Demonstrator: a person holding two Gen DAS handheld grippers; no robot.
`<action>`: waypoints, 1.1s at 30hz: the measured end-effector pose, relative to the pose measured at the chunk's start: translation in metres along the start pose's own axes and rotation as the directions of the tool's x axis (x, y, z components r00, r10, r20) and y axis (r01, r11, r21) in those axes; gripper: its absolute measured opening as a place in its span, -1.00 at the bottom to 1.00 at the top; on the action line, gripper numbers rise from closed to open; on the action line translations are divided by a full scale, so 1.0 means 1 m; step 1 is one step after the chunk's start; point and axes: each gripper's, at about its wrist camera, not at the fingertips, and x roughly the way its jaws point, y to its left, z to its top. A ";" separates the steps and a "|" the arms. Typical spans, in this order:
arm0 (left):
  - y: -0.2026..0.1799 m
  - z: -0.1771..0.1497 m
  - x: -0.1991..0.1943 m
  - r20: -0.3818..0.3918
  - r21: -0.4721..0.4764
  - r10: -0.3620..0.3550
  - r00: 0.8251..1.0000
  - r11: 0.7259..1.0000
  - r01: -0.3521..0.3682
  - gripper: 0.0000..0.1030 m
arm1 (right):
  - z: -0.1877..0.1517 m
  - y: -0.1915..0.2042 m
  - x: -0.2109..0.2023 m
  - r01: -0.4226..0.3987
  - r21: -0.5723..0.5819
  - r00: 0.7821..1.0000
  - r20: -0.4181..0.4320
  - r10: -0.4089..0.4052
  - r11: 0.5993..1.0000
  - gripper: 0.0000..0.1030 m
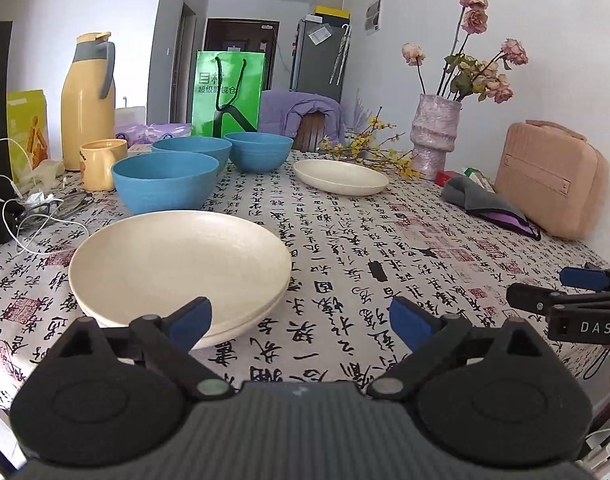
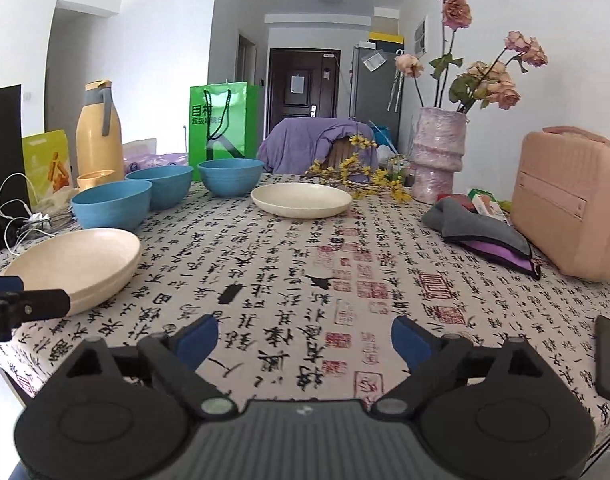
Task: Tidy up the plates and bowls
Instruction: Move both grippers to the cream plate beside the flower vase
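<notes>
My left tongs are spread wide and hold nothing. My right tongs are wide too, also empty, hovering over bare worktop.

Left to right from my left tongs: stack of two cream plates sits just ahead and left, its near rim just beside my left finger. Beyond it, three blue bowls, standing separately but close together; the front one is nearly touching the stack's far rim. The lone cream plate lies well ahead and slightly right, near the yellow twigs. From my right tongs that lone plate is straight ahead, far; the stack is off to the left.

Risks, my guess: plates look smooth and shallow, so a rim pinch could slip or tip the plate. Reaching for the lone plate, I could brush the twigs or the vase, which looks top-heavy with its flowers. Pulling a bowl could knock the yellow mug or snag the white cables at left. The tablecloth may drag if I slide anything.
</notes>
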 end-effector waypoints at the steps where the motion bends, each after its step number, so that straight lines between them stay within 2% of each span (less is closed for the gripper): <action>1: -0.003 0.000 0.001 0.001 0.002 0.005 1.000 1.000 -0.005 0.90 | -0.003 -0.005 -0.001 0.002 0.010 1.000 -0.003 -0.002 1.000 0.82; 10: -0.023 0.009 0.009 0.019 0.031 0.031 0.999 0.999 -0.031 0.99 | -0.009 -0.026 0.003 -0.009 0.027 1.000 0.003 0.009 1.000 0.82; 17: -0.032 0.028 0.035 0.017 0.045 0.025 1.000 0.999 -0.025 1.00 | 0.002 -0.036 0.024 -0.023 0.033 1.000 0.003 0.023 0.999 0.82; 27: -0.033 0.077 0.096 -0.004 0.067 0.006 1.000 0.998 -0.006 1.00 | 0.046 -0.060 0.083 0.002 0.043 1.000 0.012 -0.003 0.999 0.82; 33: -0.030 0.106 0.142 -0.021 0.049 0.000 1.000 0.999 0.001 1.00 | 0.080 -0.080 0.133 -0.003 0.091 0.999 -0.036 0.007 0.996 0.82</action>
